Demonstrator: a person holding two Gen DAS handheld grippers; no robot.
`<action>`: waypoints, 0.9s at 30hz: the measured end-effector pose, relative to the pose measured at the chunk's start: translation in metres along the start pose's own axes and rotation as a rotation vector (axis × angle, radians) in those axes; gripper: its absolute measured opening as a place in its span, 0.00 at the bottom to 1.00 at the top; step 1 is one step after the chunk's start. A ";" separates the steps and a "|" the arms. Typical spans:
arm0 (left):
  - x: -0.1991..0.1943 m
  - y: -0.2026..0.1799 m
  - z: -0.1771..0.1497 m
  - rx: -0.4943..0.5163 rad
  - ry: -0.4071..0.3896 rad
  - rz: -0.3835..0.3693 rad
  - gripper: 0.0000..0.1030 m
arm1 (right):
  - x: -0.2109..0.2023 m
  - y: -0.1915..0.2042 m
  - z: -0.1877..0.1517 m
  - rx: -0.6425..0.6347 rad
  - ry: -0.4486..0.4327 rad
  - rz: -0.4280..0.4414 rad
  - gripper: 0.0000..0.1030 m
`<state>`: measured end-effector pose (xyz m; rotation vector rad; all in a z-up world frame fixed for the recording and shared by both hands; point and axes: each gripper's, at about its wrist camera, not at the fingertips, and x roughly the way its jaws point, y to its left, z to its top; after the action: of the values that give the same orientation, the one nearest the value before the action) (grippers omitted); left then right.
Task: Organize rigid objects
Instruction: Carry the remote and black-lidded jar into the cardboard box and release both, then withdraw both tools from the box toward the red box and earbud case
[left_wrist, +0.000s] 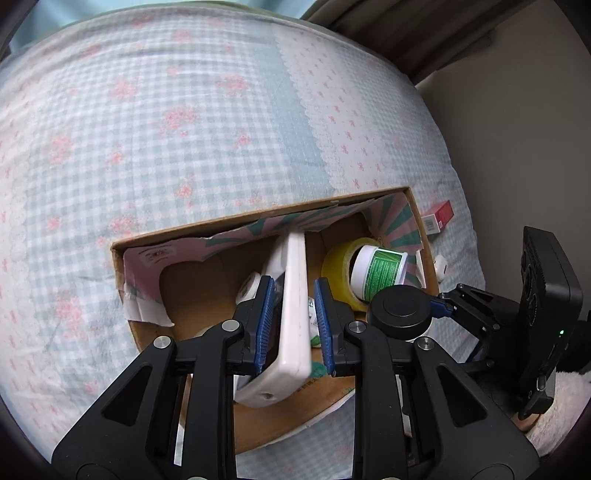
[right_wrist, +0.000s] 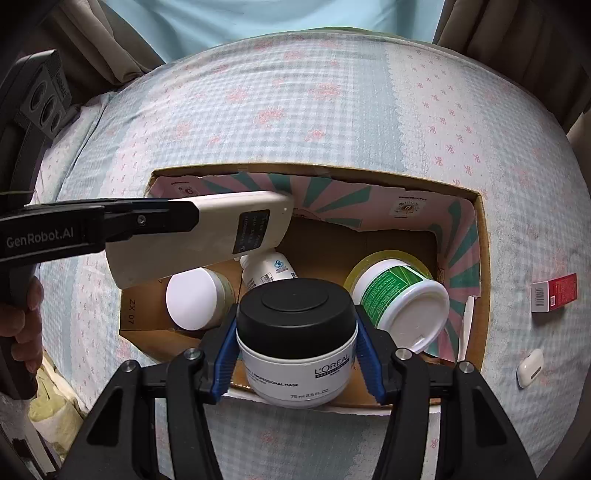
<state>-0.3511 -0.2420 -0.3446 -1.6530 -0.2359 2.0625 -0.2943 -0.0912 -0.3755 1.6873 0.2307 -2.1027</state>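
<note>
Here, above the cardboard box (right_wrist: 484, 258), the left gripper (left_wrist: 293, 295) pinches a white remote control (left_wrist: 291, 314) while the right gripper (right_wrist: 297, 354) clamps a L'Oréal mask jar (right_wrist: 297, 332); lowering and releasing both apparently follows.

Matt corrugated cardboard box (right_wrist: 484, 258) on soft checked cloth (right_wrist: 295, 110) — glossy plastic jar (right_wrist: 295, 332), smooth.

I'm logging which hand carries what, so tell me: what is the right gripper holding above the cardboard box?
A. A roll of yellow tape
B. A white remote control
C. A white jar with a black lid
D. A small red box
C: the right gripper has its blue pads closed on the sides of the black-lidded white jar over the cardboard box; the remote control sits in the left gripper.
</note>
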 end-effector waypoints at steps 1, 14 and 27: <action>0.000 -0.001 0.002 0.013 -0.004 0.034 0.20 | 0.004 0.002 0.000 -0.012 0.004 -0.006 0.51; -0.003 0.010 -0.007 0.042 0.029 0.150 1.00 | 0.006 0.003 -0.018 -0.045 0.003 0.023 1.00; -0.030 -0.011 -0.010 0.030 -0.019 0.121 1.00 | -0.018 -0.001 -0.010 -0.039 -0.010 0.002 1.00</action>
<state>-0.3345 -0.2482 -0.3161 -1.6669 -0.1138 2.1603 -0.2827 -0.0817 -0.3606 1.6539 0.2651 -2.0919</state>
